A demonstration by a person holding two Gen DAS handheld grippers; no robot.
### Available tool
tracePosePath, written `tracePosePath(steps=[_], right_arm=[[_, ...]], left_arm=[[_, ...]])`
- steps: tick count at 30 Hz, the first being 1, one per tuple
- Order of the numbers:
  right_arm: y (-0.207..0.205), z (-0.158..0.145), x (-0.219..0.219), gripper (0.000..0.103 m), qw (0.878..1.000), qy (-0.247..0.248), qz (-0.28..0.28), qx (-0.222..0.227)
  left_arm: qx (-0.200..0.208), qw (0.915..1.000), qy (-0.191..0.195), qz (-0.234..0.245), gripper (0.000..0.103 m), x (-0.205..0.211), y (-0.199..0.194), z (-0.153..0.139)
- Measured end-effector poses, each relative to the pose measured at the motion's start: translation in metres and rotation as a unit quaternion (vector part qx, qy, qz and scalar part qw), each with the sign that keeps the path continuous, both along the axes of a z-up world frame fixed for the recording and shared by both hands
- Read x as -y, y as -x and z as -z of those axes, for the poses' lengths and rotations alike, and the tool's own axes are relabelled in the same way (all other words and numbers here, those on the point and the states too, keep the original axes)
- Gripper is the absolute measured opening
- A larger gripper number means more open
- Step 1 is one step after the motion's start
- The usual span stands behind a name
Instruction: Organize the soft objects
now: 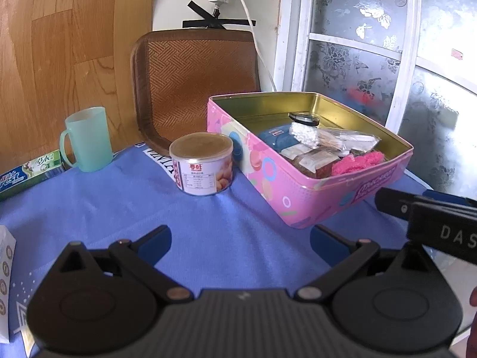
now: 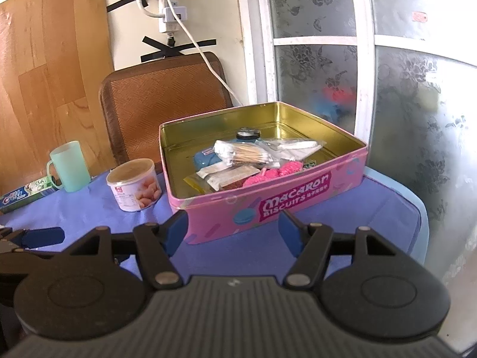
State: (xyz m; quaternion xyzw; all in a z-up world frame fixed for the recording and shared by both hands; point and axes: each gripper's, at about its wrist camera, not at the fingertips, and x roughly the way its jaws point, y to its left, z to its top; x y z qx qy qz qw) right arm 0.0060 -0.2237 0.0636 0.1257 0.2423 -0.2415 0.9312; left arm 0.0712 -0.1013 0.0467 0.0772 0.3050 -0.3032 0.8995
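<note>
Soft objects already lie gathered inside the pink tin, which serves as the landmark on the desk. Starting at the jaws: the right gripper hangs just in front of the tin's near wall with its jaws spread wide and nothing between them; the left gripper hovers over bare blue cloth near the tin's front-left corner, jaws likewise wide apart and empty.

Within the tin, toward its near wall, sits a pink fluffy piece; beside it flat sachets, behind them a bag of cotton swabs, a blue pouch and a dark lid or cap at the back.

Left of the tin stand a snack tub, then a mint cup and a toothpaste box; a white carton lies farthest out.

By the look of it, either sorting is nearly finished or a pick from the tin comes next; that would call for lifting over the wall and dropping onto the chosen item.

Readable writing: "Macaron Biscuits" on the tin, a Crest-style logo on the toothpaste box, "DAS" on the right gripper's body. The tub's label is too small to read.
</note>
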Motion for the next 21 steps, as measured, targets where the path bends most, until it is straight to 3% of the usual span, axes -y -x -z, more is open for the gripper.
tracePosePath(steps=[21], right_arm=[[-0.0006,0.0049,0.0052,0.069,1.0,-0.012,0.004,-0.004]], left_arm=[[-0.001,0.9999,-0.01,-0.005,0.103,0.002,-0.0016,0.0024]])
